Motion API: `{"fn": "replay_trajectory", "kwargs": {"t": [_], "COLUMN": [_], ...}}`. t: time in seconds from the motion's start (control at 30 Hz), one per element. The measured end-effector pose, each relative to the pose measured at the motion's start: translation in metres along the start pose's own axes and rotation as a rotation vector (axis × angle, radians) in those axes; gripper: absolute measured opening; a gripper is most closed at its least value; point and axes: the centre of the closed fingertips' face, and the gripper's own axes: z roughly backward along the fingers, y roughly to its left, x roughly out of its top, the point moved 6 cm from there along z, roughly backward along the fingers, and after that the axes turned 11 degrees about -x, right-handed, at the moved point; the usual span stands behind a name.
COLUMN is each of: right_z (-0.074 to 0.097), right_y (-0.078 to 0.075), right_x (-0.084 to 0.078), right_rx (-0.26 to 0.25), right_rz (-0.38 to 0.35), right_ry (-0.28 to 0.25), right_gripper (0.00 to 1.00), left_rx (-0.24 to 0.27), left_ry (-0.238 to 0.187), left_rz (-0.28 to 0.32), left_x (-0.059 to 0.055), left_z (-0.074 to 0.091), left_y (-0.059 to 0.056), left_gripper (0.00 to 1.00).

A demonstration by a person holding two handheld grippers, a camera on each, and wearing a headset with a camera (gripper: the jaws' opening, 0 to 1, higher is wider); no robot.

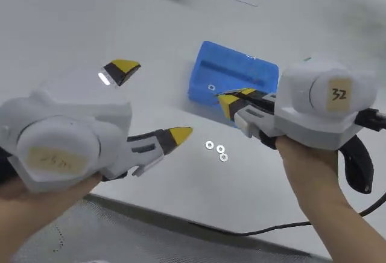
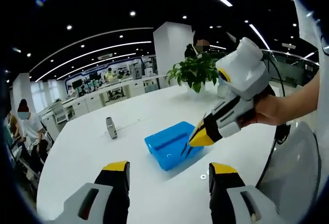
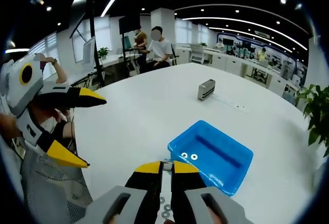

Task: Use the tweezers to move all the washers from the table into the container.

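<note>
near the container (image 1: 202, 82) edge, three washers (image 1: 220, 149) lie on open table (image 1: 78, 28).

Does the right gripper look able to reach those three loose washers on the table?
Probably yes. The washers lie bare on the table, close to the right gripper, which holds the tweezers. Nothing stands between them, and the left gripper is off to one side.

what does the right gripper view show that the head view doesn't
Right gripper view: two washers side by side in the blue container, people at the table's far side, a plant. Head view: a black cable and the hands holding the grippers. Both: the container, loose washers on the table, the open left gripper, the right gripper shut on tweezers, a small metal box.
</note>
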Motion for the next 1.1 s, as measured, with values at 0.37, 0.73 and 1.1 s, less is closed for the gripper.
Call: {"fn": "replay_trajectory", "kwargs": {"t": [0.37,0.73,1.1], "right_z": [0.006,0.011,0.012], "right_y": [0.019,0.034,0.031], "right_x": [-0.013,-0.024,-0.032], "right_rx": [0.001,0.029,0.024], "right_rz": [-0.007,-0.053,-0.066], "right_ry": [-0.002,0.001,-0.004], "right_gripper": [0.02,0.02,0.02], "left_rx": [-0.198,-0.265,-0.330], "left_ry": [-0.026,0.046,0.092], "left_rz": [0.008,-0.052,-0.123], "left_x": [0.022,0.015,0.013], "left_z": [-0.027,-0.047,-0.048], "left_y": [-0.029,-0.044,-0.055], "left_gripper": [0.25,0.15,0.00]}}
